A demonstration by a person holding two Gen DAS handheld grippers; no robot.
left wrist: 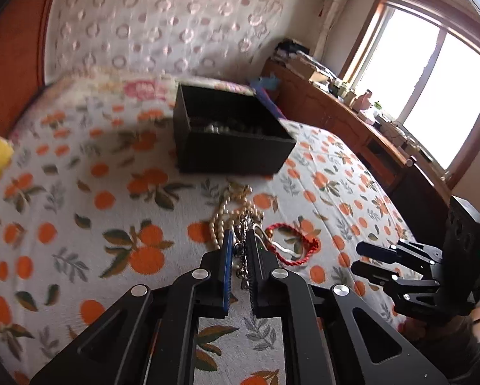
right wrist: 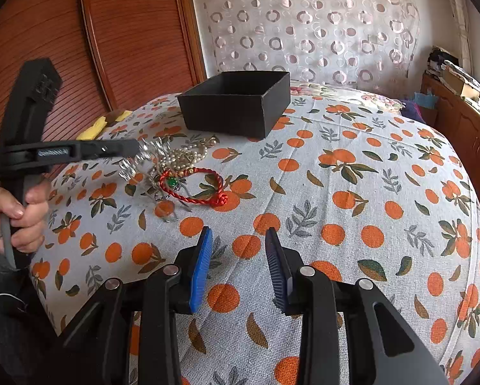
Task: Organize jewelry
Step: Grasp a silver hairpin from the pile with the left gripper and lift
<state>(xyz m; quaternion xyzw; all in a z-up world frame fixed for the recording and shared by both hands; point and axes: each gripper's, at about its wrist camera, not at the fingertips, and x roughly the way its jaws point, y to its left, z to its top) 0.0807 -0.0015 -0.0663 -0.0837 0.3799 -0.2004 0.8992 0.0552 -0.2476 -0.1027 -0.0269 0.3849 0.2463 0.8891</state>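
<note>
My left gripper [left wrist: 239,235] is shut on a silver chain piece [left wrist: 244,250] and holds it just above the jewelry pile. In the right wrist view the left gripper [right wrist: 137,148] comes in from the left with the silver piece [right wrist: 147,157] hanging from its tip. A pearl necklace [left wrist: 227,215] and a red cord bracelet [left wrist: 299,245] lie on the bed; the bracelet [right wrist: 196,186] carries a green bead. The black open box [left wrist: 230,134] stands behind them with jewelry inside; it also shows in the right wrist view [right wrist: 236,106]. My right gripper [right wrist: 239,240] is open and empty, near the pile.
The bed has an orange-print cover [right wrist: 336,192]. A yellow object [right wrist: 95,126] lies at its left edge. A wooden wardrobe [right wrist: 111,48] stands to the left, a wooden desk with clutter [left wrist: 352,109] and a window to the right.
</note>
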